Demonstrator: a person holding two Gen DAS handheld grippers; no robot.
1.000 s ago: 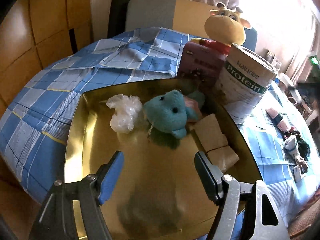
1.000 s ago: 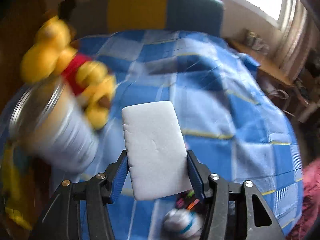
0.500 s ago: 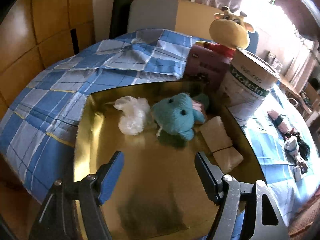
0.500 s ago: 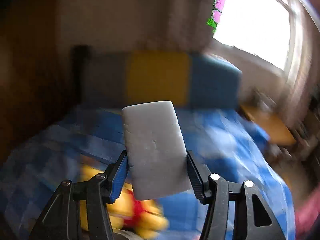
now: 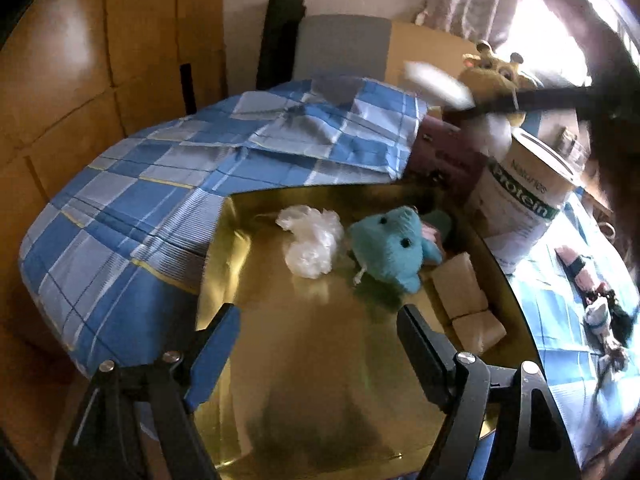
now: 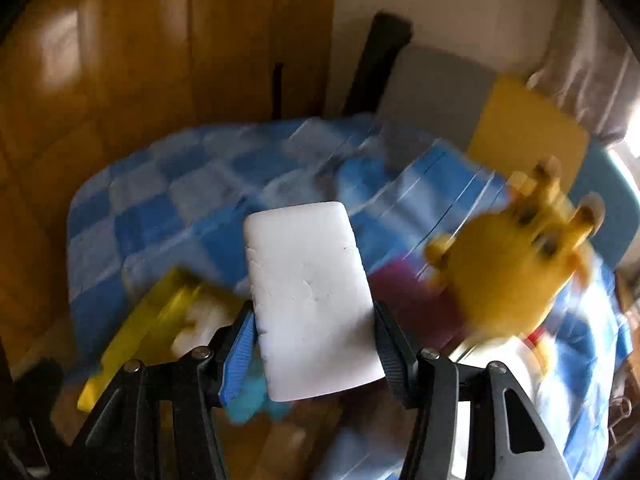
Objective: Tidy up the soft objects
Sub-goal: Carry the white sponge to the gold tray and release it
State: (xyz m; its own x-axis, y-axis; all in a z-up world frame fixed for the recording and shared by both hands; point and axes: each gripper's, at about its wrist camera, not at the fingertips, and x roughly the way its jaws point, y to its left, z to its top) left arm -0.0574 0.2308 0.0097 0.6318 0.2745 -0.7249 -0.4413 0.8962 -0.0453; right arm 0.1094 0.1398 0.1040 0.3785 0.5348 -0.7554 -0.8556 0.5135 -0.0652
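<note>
The left gripper (image 5: 316, 344) has black angular arms, silver round screws and blue ribbed pads. The right gripper (image 6: 314, 350) shows the same black frame, silver screws, one blue pad at nine o'clock.

Left wrist view: close, angled down past its hand-held gripper (image 5: 316, 344) onto gold tray (image 5: 320, 360); right wrist view: down over same tray (image 6: 132, 328), blurred; both share yellow plush (image 5: 496, 72) (image 6: 516, 272).

Tray (image 5: 320, 360): glossy gold, mirror-like finish. Cloth (image 5: 160, 200): woven check fabric, matt. Elephant (image 5: 390, 246): knitted, fuzzy yarn. Bag (image 5: 310, 240): crinkled clear plastic. Sponge (image 6: 308, 292): white foam, matt, finely pitted. Panelling (image 5: 80, 60): polished wood.
</note>
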